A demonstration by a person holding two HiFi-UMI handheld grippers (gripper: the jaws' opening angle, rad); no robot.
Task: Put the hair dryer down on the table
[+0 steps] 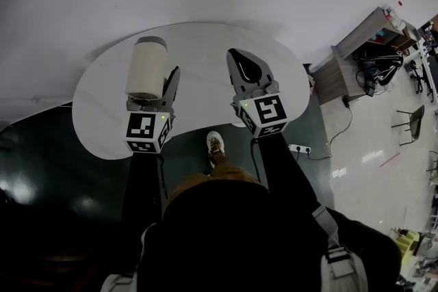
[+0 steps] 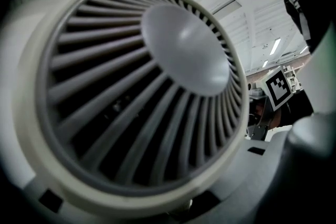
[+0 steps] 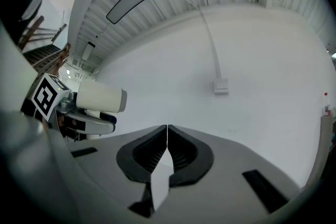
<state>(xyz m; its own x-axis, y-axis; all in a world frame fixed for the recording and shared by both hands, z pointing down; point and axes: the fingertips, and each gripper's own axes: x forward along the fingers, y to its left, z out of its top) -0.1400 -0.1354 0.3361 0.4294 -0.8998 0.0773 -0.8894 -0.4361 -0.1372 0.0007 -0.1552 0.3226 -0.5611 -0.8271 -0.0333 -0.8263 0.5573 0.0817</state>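
A cream hair dryer [image 1: 146, 68] is held with its barrel pointing away from me, over the left part of the white rounded table [image 1: 198, 44]. My left gripper [image 1: 159, 89] is shut on it; its handle is hidden. In the left gripper view the hair dryer's ribbed rear grille [image 2: 142, 92] fills nearly the whole picture. I cannot tell whether the dryer touches the tabletop. My right gripper [image 1: 241, 61] hovers over the table's right part, shut and empty, its black pads meeting in the right gripper view [image 3: 167, 129]. That view also shows the hair dryer [image 3: 100, 97] off to the left.
A wooden desk [image 1: 356, 51] with cables stands at the right beyond the table. A white power strip [image 1: 299, 148] lies on the dark floor near a person's shoe [image 1: 215, 145]. A chair [image 1: 410, 121] stands far right. A wall switch [image 3: 221, 85] sits ahead.
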